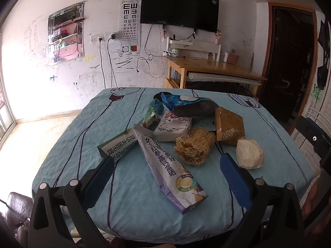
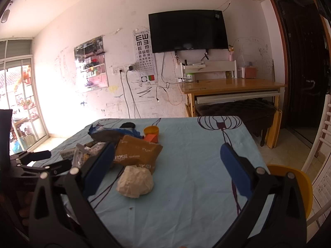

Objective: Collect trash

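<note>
Our left gripper (image 1: pixel 166 172) and right gripper (image 2: pixel 166 166) both hover with jaws spread wide, holding nothing. The trash lies mid-worktop on the light blue patterned cloth (image 1: pixel 132 206): a long purple-white milk powder pouch (image 1: pixel 167 169), a crumpled white paper ball (image 2: pixel 135 181), and a brown biscuit bag (image 2: pixel 137 155) partly hidden behind our right gripper's blue finger. The cloth's right half lies open.

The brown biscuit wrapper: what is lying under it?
The brown biscuit wrapper overlaps a dark blue snack bag at its far end; its near corner meets the crumpled white paper ball. Anything further beneath is covered.
</note>
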A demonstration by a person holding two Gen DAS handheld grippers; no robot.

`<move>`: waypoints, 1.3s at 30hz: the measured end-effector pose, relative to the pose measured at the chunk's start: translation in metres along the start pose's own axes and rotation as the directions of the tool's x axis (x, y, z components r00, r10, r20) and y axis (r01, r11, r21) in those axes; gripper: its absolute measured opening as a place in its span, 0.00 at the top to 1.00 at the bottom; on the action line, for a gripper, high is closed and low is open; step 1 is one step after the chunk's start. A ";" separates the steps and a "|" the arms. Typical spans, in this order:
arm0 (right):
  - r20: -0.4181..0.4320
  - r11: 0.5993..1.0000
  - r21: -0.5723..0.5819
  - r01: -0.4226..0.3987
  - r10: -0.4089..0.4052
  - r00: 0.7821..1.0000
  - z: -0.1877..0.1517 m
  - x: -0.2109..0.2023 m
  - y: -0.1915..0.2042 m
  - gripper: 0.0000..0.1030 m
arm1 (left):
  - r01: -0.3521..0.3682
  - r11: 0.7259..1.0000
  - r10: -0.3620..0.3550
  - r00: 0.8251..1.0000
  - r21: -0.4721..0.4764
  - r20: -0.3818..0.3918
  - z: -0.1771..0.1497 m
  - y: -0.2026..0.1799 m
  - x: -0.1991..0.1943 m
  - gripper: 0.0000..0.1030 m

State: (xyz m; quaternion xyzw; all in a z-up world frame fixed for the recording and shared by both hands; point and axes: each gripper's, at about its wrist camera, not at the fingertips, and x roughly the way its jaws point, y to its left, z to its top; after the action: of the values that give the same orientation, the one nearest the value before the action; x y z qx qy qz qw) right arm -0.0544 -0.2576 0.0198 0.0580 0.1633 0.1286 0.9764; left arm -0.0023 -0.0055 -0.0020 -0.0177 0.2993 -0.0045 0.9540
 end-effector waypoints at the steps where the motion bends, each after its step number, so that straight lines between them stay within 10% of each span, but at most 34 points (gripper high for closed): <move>1: 0.000 1.000 0.000 0.001 -0.001 1.000 0.000 0.001 0.000 0.05 | 0.000 1.000 0.000 1.000 0.001 0.000 0.000 0.000 0.000 0.06; 39: -0.005 1.000 -0.007 -0.003 0.003 1.000 -0.006 -0.003 0.000 0.05 | 0.004 1.000 -0.004 1.000 0.008 -0.003 -0.001 -0.002 0.003 0.06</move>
State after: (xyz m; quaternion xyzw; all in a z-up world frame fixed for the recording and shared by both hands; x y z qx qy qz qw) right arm -0.0590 -0.2580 0.0147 0.0547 0.1650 0.1305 0.9761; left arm -0.0006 -0.0077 -0.0042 -0.0145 0.3008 -0.0078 0.9535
